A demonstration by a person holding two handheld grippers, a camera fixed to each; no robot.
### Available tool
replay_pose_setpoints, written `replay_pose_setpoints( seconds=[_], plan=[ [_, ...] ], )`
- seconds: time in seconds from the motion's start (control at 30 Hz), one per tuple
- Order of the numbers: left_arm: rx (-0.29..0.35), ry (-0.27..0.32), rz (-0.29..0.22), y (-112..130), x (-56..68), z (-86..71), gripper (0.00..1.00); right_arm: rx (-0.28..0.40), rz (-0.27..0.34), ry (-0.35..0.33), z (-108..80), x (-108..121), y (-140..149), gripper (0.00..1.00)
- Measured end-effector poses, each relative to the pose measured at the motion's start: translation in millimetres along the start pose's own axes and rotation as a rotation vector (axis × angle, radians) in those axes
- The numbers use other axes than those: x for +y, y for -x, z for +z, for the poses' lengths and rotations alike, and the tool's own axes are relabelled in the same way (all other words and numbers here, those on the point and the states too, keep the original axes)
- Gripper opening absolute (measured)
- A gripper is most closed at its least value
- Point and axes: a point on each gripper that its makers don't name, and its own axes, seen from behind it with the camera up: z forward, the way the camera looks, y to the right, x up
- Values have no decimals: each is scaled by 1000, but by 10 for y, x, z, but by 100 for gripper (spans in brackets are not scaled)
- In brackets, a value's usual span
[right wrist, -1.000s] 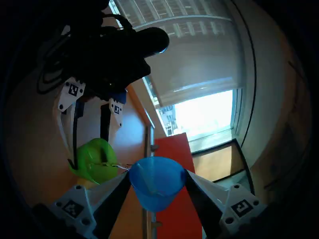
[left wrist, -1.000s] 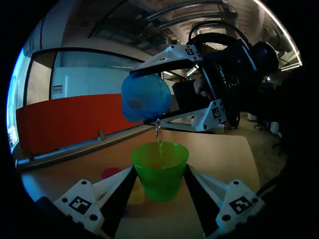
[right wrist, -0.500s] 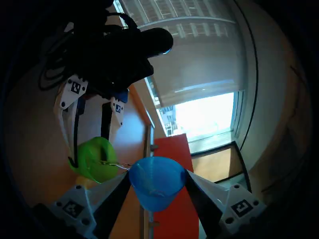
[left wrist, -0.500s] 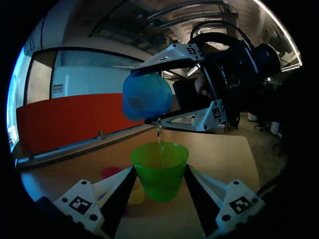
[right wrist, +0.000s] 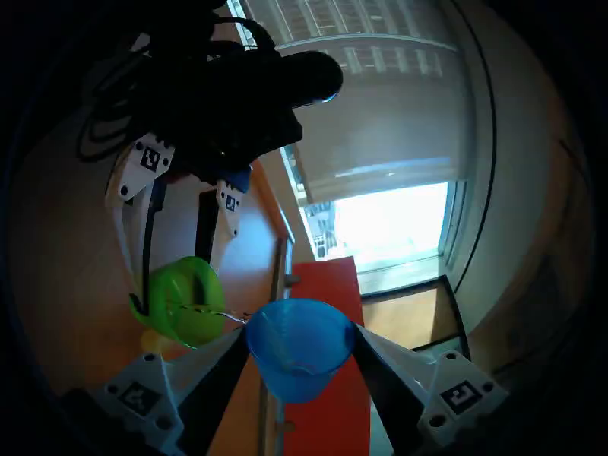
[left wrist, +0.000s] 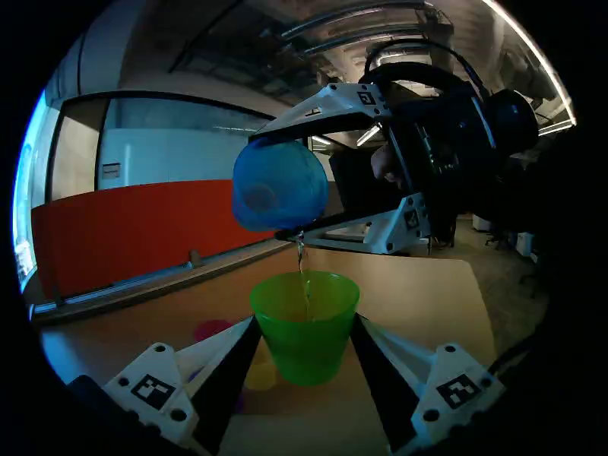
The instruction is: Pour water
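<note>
The left gripper (left wrist: 304, 338) is closed on both sides of the green cup (left wrist: 305, 357), which stands upright at the near side of the wooden table (left wrist: 414, 285). The right gripper (right wrist: 300, 342) clamps the blue cup (left wrist: 277, 186), tipped directly above the green one. A thin stream of water (left wrist: 303, 270) falls between them.

The translucent green plastic cup (left wrist: 305, 334) looks smooth and faintly glossy, as does the translucent blue plastic cup (left wrist: 279, 185). The left gripper (left wrist: 304, 342) has matt white plastic fingers (left wrist: 204, 355) with black inner faces. The tan wood-look tabletop (left wrist: 425, 289) is smooth and matt. The red partition panel (left wrist: 129, 228) is evenly matt.
</note>
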Motion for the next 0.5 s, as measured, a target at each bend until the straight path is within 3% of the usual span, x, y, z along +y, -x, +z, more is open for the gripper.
replay_pose_setpoints(
  seconds=[0.5],
  plan=[
    [6,-3,5,-36,3,-3,82,-7,-44,8,-43,20,-23,93]
  ],
)
